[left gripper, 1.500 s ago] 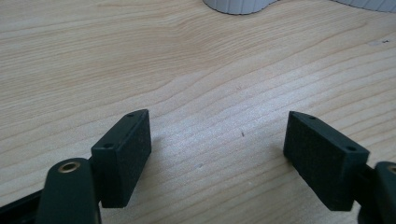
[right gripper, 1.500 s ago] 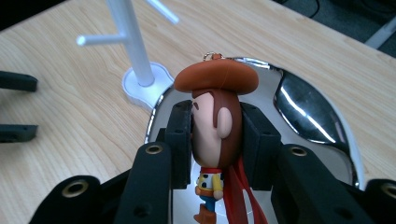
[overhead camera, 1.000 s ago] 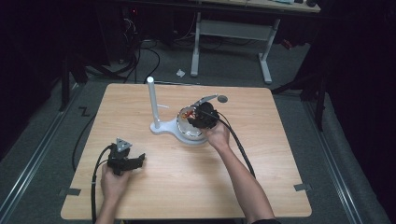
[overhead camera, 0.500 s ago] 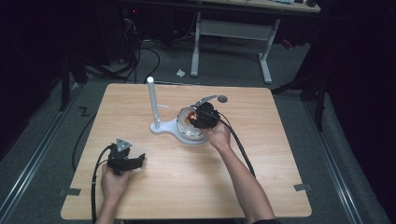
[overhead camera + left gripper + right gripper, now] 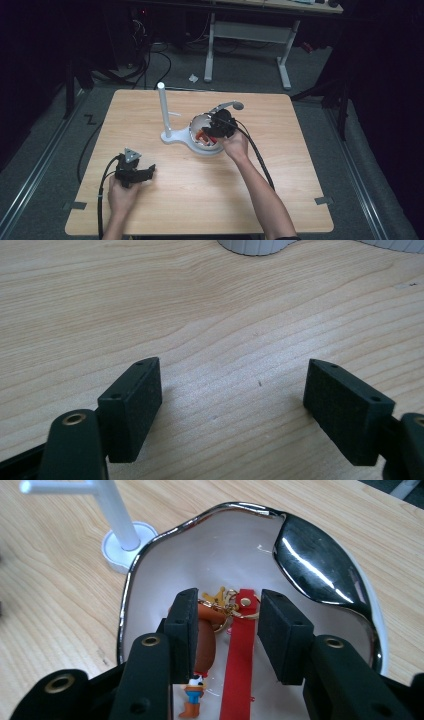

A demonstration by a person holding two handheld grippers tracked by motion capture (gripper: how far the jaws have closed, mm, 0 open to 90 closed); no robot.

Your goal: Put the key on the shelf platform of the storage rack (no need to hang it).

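The right gripper (image 5: pixel 227 630) hovers in the white dish (image 5: pixel 240 545), jaws part-open astride the red strap (image 5: pixel 239 665); a pick-up seems underway. Next: lower and close squarely. The left gripper (image 5: pixel 134 172) rests at the counter's (image 5: pixel 200 200) seven o'clock, jaws wide, empty.

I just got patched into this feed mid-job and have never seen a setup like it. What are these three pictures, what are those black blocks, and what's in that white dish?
There is no robot arm here: a person stands at a wooden table and holds a hand-held two-jaw gripper in each hand. The high view looks down from above the person's side. The other two pictures come from cameras riding on each gripper, so the black blocks are that gripper's own jaws.

The left gripper rests low over bare wood, jaws wide apart, holding nothing. The right gripper reaches into a white dish with a silvery rim. Its jaws are open on either side of a red strap that is joined by gold hardware to a small toy figure keychain; nothing is gripped yet. Beside the dish stands a white post.
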